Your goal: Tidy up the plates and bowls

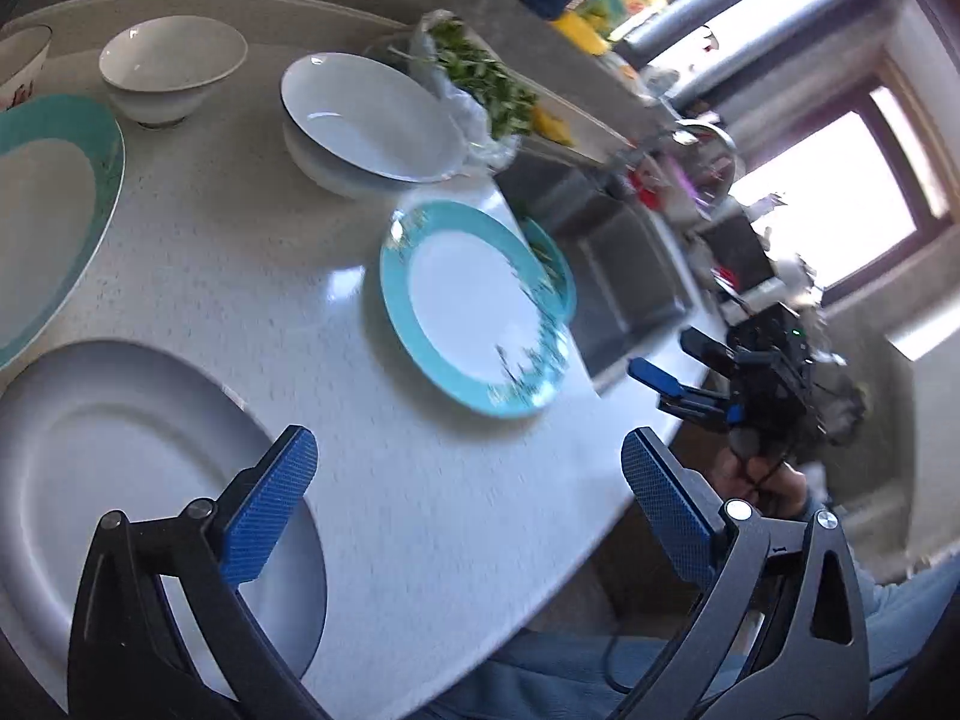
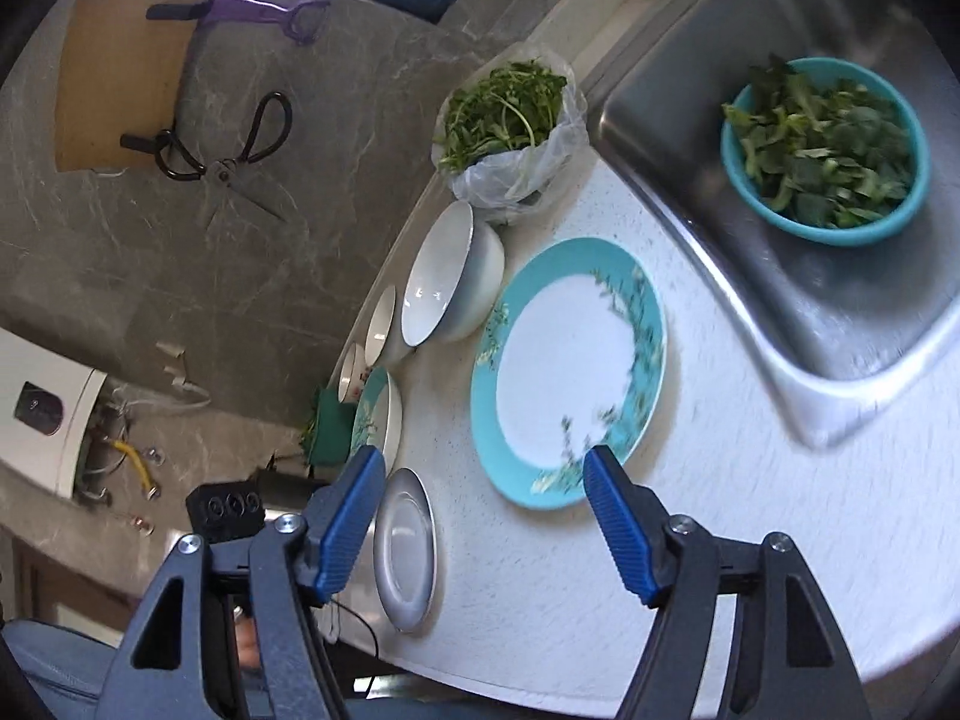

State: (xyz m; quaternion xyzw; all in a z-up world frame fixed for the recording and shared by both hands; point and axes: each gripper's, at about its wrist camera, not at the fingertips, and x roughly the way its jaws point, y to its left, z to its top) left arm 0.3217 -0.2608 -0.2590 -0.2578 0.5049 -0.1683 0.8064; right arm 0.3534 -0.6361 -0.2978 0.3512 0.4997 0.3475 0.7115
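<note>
A teal-rimmed plate (image 1: 474, 306) (image 2: 567, 372) lies on the white counter beside the sink. A plain white plate (image 1: 120, 474) (image 2: 405, 549) lies near the counter's front edge. A second teal-rimmed plate (image 1: 42, 204) (image 2: 375, 417) lies further along. A large white bowl (image 1: 366, 120) (image 2: 447, 273), a smaller white bowl (image 1: 171, 66) (image 2: 384, 324) and a patterned bowl (image 1: 21, 60) (image 2: 351, 375) stand in a row at the back. My left gripper (image 1: 468, 480) is open and empty above the counter, one finger over the white plate. My right gripper (image 2: 483, 480) (image 1: 672, 360) is open and empty, just short of the teal plate.
A steel sink (image 2: 780, 210) holds a teal bowl of greens (image 2: 825, 150). A plastic bag of herbs (image 2: 510, 120) (image 1: 474, 78) stands behind the large bowl. Scissors (image 2: 240, 150) and a cutting board (image 2: 126, 60) hang on the grey wall. The counter edge (image 1: 570, 540) is close.
</note>
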